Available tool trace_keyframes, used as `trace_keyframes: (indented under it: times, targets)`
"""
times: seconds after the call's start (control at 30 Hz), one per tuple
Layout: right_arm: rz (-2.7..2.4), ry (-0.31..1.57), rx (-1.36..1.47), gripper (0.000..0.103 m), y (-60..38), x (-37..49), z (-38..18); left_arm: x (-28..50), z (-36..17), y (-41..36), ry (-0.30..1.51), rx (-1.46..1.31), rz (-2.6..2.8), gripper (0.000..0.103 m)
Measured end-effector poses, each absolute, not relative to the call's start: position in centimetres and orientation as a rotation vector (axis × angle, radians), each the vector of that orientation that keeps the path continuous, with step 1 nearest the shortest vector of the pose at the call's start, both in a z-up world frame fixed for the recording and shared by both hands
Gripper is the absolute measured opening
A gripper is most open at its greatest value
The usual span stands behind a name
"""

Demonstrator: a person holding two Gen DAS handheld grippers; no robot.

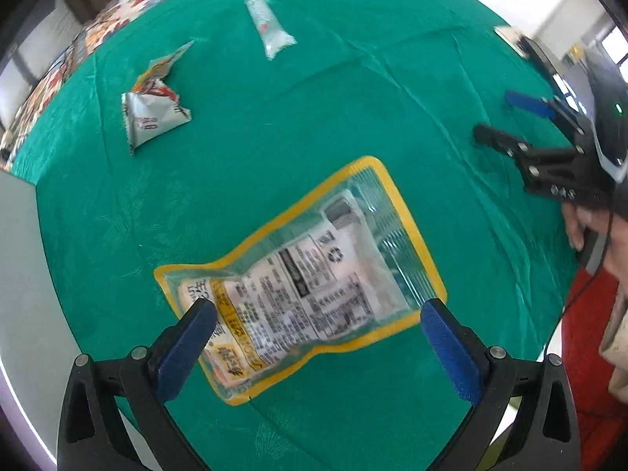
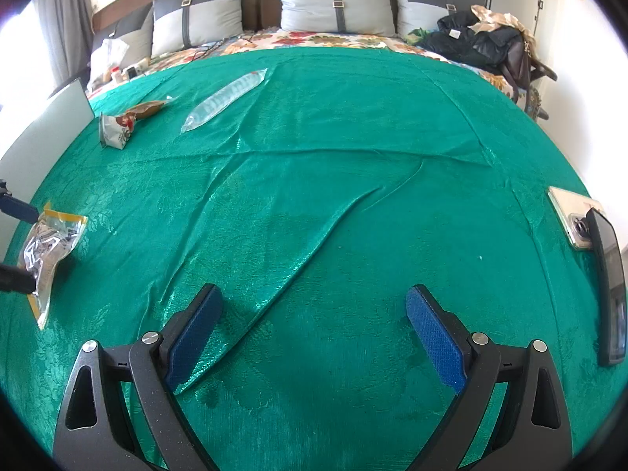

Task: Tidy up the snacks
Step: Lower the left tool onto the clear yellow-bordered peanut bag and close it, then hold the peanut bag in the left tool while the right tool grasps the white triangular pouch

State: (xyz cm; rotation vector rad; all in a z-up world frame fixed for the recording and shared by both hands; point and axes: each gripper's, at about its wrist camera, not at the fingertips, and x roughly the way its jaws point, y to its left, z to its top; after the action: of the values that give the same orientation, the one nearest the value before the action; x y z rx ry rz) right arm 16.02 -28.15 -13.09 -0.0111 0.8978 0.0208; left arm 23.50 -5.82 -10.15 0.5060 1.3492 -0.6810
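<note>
Yellow-edged snack pouch (image 1: pixel 302 278) lies between the spread left tool (image 1: pixel 318 314) fingers.

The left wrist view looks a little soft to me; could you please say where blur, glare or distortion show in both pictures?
Left wrist view: the yellow-edged snack pouch is motion-blurred, its print unreadable. Right wrist view: sharper; sheen glints along the green cloth folds, the window side is blown out. Both: fisheye bending, dark corners.

The right gripper (image 2: pixel 314 327) hangs wide open over the green bedspread (image 2: pixel 333 157). Far left lies a yellow-edged pouch (image 2: pixel 51 247); a clear packet (image 2: pixel 225 96) sits further up, two phones (image 2: pixel 588 251) at right.
</note>
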Motion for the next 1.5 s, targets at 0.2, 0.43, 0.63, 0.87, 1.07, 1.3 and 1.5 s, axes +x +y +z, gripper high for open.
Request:
trace_keyframes:
  times: [0.2, 0.43, 0.63, 0.87, 1.07, 1.3, 1.5]
  targets:
    - [0.021, 0.898, -0.011, 0.097, -28.2, 16.0, -13.1, 20.3, -10.1, -7.0, 1.283, 0.766, -0.716, 0.102]
    - [0.021, 0.898, -0.011, 0.097, -28.1, 16.0, -13.1, 21.7, -11.8, -8.9, 1.163, 0.961, -0.587, 0.102]
    - [0.022, 0.898, -0.011, 0.097, -28.2, 16.0, -13.1, 27.0, -12.0, -8.7, 1.161, 0.748, -0.450, 0.103]
    - [0.022, 0.898, -0.011, 0.097, -28.1, 16.0, -13.1, 30.8, -12.6, -4.1, 1.236, 0.331, -0.322, 0.103]
    - [0.022, 0.898, -0.011, 0.097, -28.1, 16.0, -13.1, 29.2, -13.0, -0.6, 1.181, 0.127, -0.207, 0.103]
    - [0.022, 0.898, -0.011, 0.097, -28.1, 16.0, -13.1, 26.0, -12.5, 1.9, 1.085, 0.042, -0.086, 0.084]
    - [0.022, 0.898, -0.011, 0.097, -28.1, 16.0, -13.1, 25.1, -12.8, 2.6, 1.051, 0.041, -0.052, 0.097]
